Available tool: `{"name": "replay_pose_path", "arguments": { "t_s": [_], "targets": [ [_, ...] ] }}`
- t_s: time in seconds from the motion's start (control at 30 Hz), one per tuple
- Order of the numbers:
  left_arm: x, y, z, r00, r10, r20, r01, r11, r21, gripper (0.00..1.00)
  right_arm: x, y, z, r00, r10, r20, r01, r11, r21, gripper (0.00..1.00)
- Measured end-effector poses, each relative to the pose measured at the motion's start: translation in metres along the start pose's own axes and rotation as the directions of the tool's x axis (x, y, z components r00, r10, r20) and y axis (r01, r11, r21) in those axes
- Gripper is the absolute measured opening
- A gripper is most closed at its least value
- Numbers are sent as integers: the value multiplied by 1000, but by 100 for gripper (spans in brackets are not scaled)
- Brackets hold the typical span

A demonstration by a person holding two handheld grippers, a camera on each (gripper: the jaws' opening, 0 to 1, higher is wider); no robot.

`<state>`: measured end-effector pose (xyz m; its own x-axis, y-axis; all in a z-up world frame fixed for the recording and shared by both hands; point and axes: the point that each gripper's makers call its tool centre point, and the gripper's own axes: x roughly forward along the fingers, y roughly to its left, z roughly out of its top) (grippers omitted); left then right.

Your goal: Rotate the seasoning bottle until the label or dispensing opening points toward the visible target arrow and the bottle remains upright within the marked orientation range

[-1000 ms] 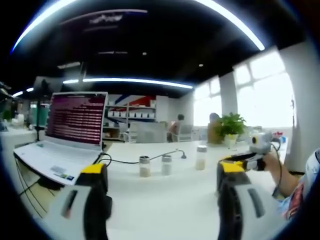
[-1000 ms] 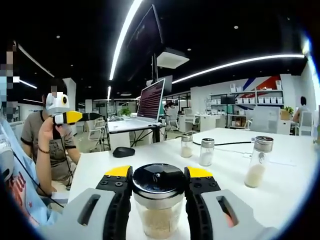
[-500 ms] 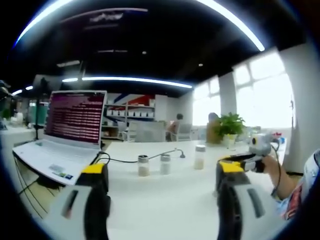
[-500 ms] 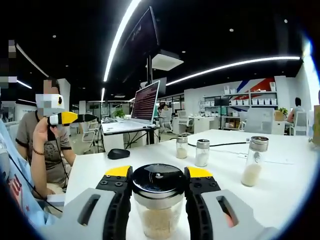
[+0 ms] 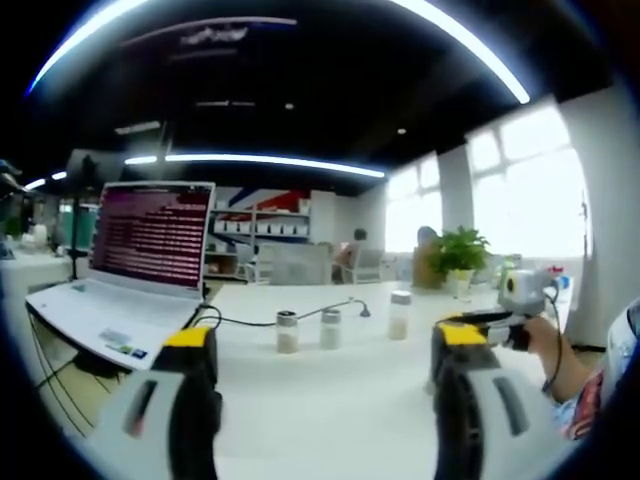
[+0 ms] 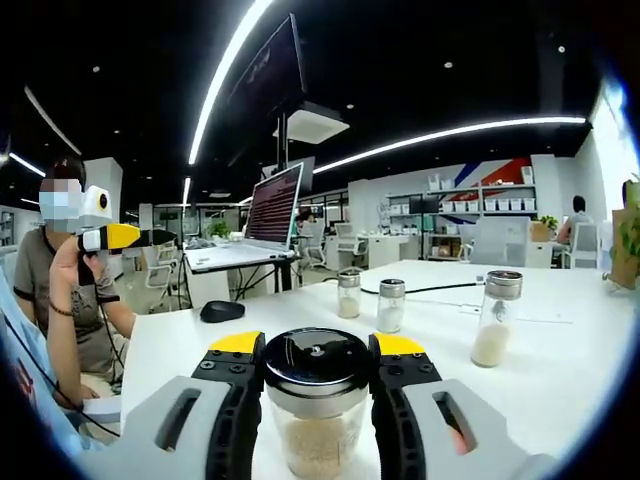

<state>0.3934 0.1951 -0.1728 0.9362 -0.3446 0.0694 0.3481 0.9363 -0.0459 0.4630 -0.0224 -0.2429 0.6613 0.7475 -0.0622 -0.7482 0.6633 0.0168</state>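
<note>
In the right gripper view my right gripper [image 6: 317, 372] is shut on a seasoning bottle [image 6: 317, 400], a clear jar with a shiny black lid and pale grains inside, held upright between the yellow-tipped jaws. Three more seasoning bottles [image 6: 390, 305] stand farther off on the white table [image 6: 560, 370]. The left gripper [image 6: 120, 238] is held up by a hand at the left. In the left gripper view my left gripper [image 5: 325, 350] is open with nothing between its jaws, well back from the three bottles [image 5: 329, 329]. The right gripper [image 5: 500, 318] comes in at the right.
An open laptop [image 5: 130, 270] sits at the table's left, with a black cable [image 5: 250, 322] running past the bottles. A black mouse [image 6: 221, 311] lies near the table edge. A person's arm [image 6: 75, 320] is at the left. A potted plant [image 5: 460, 252] stands behind.
The right gripper view has swung slightly, so the background bottles and the laptop sit further left. The held bottle stays fixed between the jaws. The left gripper view is almost unchanged.
</note>
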Motion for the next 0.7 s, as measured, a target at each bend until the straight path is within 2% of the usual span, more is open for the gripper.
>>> {"name": "replay_pose_path", "arguments": {
  "t_s": [0.33, 0.37, 0.47, 0.6, 0.7],
  "targets": [
    [0, -3, -1, 1000, -9, -6, 9, 1000, -1, 94, -1, 0, 0, 1000, -10, 8, 10, 1000, -14, 41],
    [0, -3, -1, 1000, -10, -6, 10, 1000, -2, 94, -2, -1, -1, 1000, -17, -1, 17, 999, 27, 45],
    [0, -2, -1, 1000, -6, -8, 6, 1000, -5, 94, -6, -3, 8, 999, -26, 38, 25, 1000, 19, 65],
    [0, 0, 1, 1000, 0, -4, 0, 1000, -5, 94, -13, 2, 15, 998, -9, 63, 6, 999, 50, 65],
    [0, 1, 0, 1000, 5, -6, -6, 1000, -2, 94, -15, 3, 15, 999, -24, 46, 23, 1000, 19, 66]
  ]
}}
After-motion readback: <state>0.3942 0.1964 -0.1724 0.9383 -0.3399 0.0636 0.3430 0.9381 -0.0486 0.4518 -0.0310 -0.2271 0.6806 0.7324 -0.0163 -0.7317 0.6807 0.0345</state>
